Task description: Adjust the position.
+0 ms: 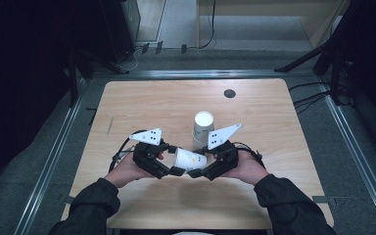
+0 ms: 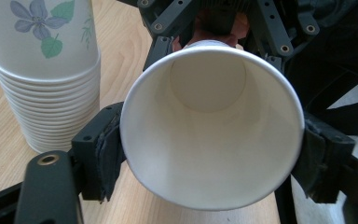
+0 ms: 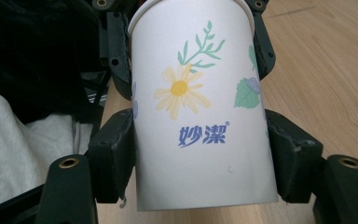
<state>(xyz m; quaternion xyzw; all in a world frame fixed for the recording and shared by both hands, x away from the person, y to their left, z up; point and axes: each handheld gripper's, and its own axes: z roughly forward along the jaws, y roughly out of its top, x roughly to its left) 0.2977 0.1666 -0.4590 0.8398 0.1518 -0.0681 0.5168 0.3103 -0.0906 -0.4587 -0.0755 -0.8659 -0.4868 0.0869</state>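
A white paper cup [image 1: 191, 159] printed with flowers lies on its side above the wooden table [image 1: 142, 107], held between both grippers. My left gripper [image 1: 173, 169] has its pads against the cup's rim on both sides, and the open mouth [image 2: 212, 126] faces its camera. My right gripper [image 1: 199, 170] is shut on the lower wall of the same cup [image 3: 200, 116], near its base, with the daisy print and blue lettering facing its camera. A person's hands hold both grippers near the table's front edge.
A stack of several nested flower-print cups [image 1: 203, 128] stands upside down just behind the grippers, and it also rises at the left of the left gripper view [image 2: 46, 79]. A dark round hole [image 1: 229, 93] sits near the table's far edge. Metal rails frame the table.
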